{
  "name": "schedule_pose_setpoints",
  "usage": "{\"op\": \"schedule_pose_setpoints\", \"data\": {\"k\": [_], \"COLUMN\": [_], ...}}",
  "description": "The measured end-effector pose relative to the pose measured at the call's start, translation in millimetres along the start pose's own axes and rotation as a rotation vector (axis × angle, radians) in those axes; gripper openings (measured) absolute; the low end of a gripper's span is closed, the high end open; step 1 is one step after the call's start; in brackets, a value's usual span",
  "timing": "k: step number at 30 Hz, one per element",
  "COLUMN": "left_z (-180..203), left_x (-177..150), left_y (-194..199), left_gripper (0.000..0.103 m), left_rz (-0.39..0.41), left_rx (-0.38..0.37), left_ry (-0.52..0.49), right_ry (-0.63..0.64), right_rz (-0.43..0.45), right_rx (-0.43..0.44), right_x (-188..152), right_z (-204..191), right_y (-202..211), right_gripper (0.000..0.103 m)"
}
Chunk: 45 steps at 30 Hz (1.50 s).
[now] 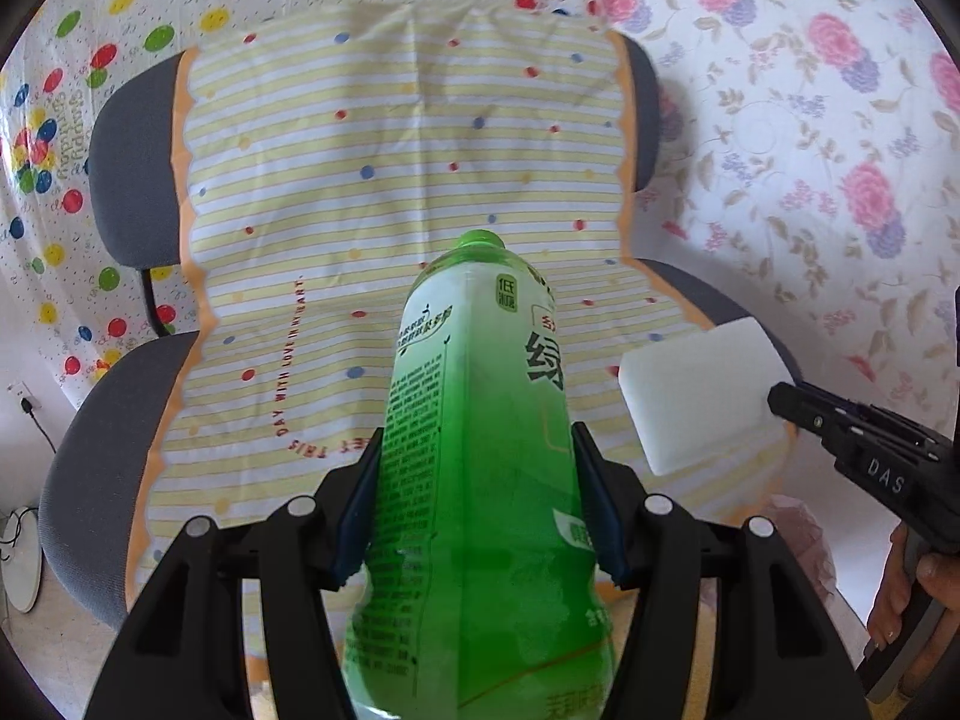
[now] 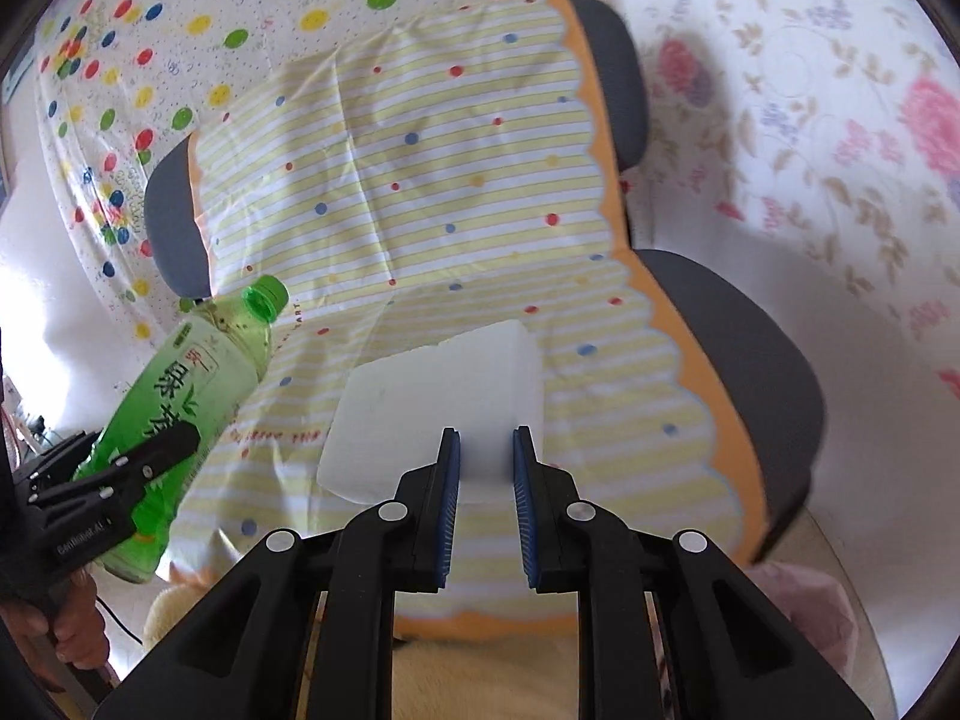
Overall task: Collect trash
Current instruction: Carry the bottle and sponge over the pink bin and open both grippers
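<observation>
Left claw [image 1: 480, 498] grips the green bottle [image 1: 474, 450], cap forward; right claw [image 2: 486, 468] pinches the white foam block [image 2: 432, 402], both above the cloth-draped chair [image 2: 750, 360].

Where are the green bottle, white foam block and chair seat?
green bottle [image 1: 480, 450], left wrist view, label mid-body.
white foam block [image 2: 432, 396], right wrist view, top face.
chair seat [image 2: 756, 360], right wrist view, bare grey edge.

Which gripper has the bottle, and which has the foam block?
The left gripper clamps the green bottle by its body. The right gripper pinches the white foam block at its edge, above the chair cover.
</observation>
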State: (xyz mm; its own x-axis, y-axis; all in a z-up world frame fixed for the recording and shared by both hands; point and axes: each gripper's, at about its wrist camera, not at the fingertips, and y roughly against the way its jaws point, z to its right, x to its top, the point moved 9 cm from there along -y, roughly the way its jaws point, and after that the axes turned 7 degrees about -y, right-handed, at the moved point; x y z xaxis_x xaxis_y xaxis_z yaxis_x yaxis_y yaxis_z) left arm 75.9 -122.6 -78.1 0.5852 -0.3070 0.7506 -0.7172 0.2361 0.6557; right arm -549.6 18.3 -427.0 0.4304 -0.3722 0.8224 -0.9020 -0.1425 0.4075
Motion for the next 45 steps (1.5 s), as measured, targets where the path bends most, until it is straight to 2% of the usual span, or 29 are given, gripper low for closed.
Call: {"op": "schedule_pose_setpoints", "data": {"k": [6, 11, 15, 21, 26, 35, 40, 45], "left_z": [55.8, 97.6, 125.1, 151.5, 152.8, 169.2, 190.9, 235.3], "left_x": [-10.3, -22.2, -27.2, -36.7, -38.2, -44.5, -23.9, 4.1], "left_y": [19.5, 19.8, 17.5, 14.5, 13.1, 8.4, 22.3, 50.7], "left_gripper": [0.057, 0.057, 0.057, 0.057, 0.057, 0.057, 0.057, 0.057], "left_rz": [0.052, 0.046, 0.034, 0.012, 0.009, -0.002, 0.045, 0.135], "left_rx": [-0.084, -0.160, -0.217, -0.268, -0.260, -0.281, -0.339, -0.445], "left_ry": [-0.061, -0.106, -0.138, -0.174, -0.183, -0.252, -0.290, -0.358], "right_ry": [-0.050, -0.124, -0.183, -0.245, -0.296, -0.296, -0.321, -0.358], "right_rz": [0.049, 0.038, 0.019, -0.040, -0.086, -0.023, 0.026, 0.089], "right_rx": [-0.096, -0.208, -0.299, -0.449, -0.435, -0.375, -0.357, -0.363], "right_x": [-28.7, -59.8, -84.3, -115.0, -128.1, -111.3, -100.8, -92.0], "right_z": [48.2, 99.5, 141.3, 193.0, 208.8, 195.6, 197.3, 210.5], "right_y": [56.5, 89.2, 105.2, 99.9, 82.8, 87.6, 101.5, 122.8], "right_gripper": [0.020, 0.020, 0.021, 0.022, 0.037, 0.038, 0.038, 0.038]}}
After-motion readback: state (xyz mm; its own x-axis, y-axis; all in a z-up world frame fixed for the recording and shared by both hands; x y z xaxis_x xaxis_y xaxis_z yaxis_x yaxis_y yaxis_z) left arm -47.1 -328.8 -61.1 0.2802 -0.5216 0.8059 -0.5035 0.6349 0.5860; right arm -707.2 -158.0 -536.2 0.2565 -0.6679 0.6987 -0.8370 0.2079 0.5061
